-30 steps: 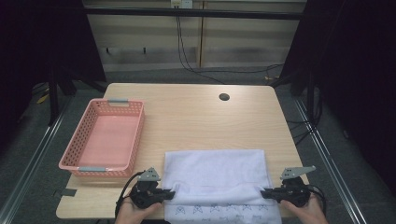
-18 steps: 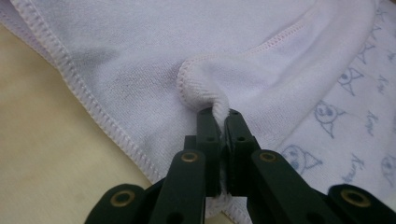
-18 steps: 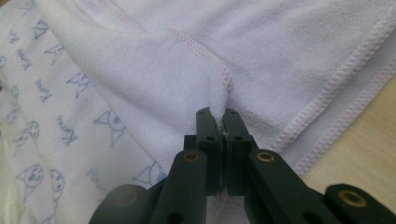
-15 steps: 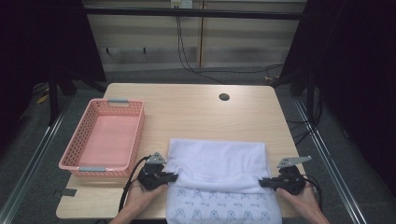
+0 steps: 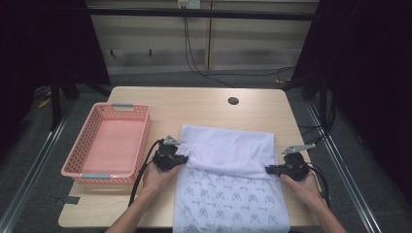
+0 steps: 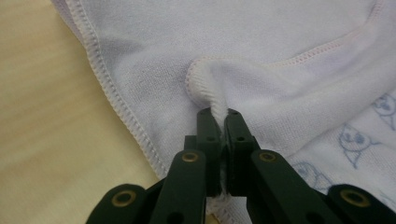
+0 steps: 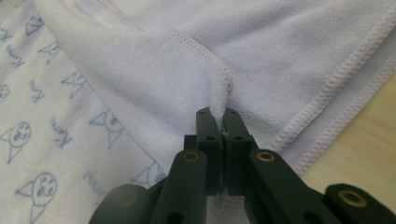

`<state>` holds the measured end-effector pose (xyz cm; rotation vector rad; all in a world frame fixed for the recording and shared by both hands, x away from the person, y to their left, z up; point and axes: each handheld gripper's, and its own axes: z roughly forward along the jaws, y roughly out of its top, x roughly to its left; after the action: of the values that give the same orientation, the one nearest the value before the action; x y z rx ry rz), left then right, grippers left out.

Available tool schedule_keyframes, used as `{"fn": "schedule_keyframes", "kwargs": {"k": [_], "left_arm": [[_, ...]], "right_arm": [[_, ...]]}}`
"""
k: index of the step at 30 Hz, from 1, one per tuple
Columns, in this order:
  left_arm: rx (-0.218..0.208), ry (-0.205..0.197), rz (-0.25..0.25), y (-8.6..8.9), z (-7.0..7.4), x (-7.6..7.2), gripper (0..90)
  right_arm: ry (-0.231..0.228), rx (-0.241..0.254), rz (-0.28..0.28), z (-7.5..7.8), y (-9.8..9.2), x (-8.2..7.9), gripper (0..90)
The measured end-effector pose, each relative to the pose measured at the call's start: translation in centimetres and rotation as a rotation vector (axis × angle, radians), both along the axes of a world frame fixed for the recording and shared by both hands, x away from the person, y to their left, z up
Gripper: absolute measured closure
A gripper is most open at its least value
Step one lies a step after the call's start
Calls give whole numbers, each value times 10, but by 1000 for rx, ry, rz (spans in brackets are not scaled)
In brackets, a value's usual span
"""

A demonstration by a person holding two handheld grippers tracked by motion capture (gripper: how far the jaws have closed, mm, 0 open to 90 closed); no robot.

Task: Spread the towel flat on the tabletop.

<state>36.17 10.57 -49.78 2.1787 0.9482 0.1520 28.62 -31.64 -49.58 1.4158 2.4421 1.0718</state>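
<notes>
A white towel (image 5: 228,179) with small blue printed figures lies on the wooden table (image 5: 204,111), its near part hanging over the front edge. Its plain far half (image 5: 226,145) is folded over. My left gripper (image 5: 180,159) pinches the towel's left edge; in the left gripper view the black jaws are shut on a stitched corner of the towel (image 6: 205,88). My right gripper (image 5: 268,169) holds the right edge, and in the right gripper view its jaws are shut on a fold of the towel (image 7: 217,100). A hand holds each gripper.
A pink plastic basket (image 5: 73,165) sits on the table's left side, close to my left gripper. A dark round hole (image 5: 233,101) marks the table's far part. Black cables (image 5: 141,179) trail from the grippers. Dark floor and metal rails surround the table.
Both grippers have moved away from the front edge toward the table's middle, drawing the towel's pinched edge with them. More of the printed side now shows near the front.
</notes>
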Motion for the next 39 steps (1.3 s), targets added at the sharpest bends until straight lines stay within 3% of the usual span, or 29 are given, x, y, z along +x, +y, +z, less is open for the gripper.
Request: {"fn": "schedule_keyframes", "kwargs": {"k": [4, 7, 19, 25, 27, 30, 33, 35, 36, 39], "left_arm": [[22, -2, 33, -7, 1, 25, 872], [35, -11, 48, -11, 1, 40, 872], [-15, -18, 129, -5, -4, 81, 871], [-55, -16, 183, -3, -8, 99, 870], [-41, -17, 174, -3, -7, 101, 871], [-74, -11, 173, -1, -5, 98, 871], [-108, -24, 130, 0, 4, 89, 870], [-95, -53, 91, 2, 16, 82, 870], [-161, -66, 96, 4, 24, 77, 870], [-197, -108, 78, 10, 45, 66, 870]], "right_arm": [[-16, 4, -20, -2, -2, 20, 880], [-22, -21, -41, -1, -1, 34, 880], [-48, 9, -136, -7, -3, 93, 879], [-38, -42, -157, -3, 9, 115, 879], [-43, -35, -165, -4, 9, 121, 879], [-35, -15, -170, -3, 7, 125, 879], [-84, 28, -153, 9, 0, 122, 879], [-120, 75, -152, 21, -7, 120, 879], [-136, 91, -153, 26, -10, 119, 879], [-196, 121, -137, 50, -17, 112, 879]]}}
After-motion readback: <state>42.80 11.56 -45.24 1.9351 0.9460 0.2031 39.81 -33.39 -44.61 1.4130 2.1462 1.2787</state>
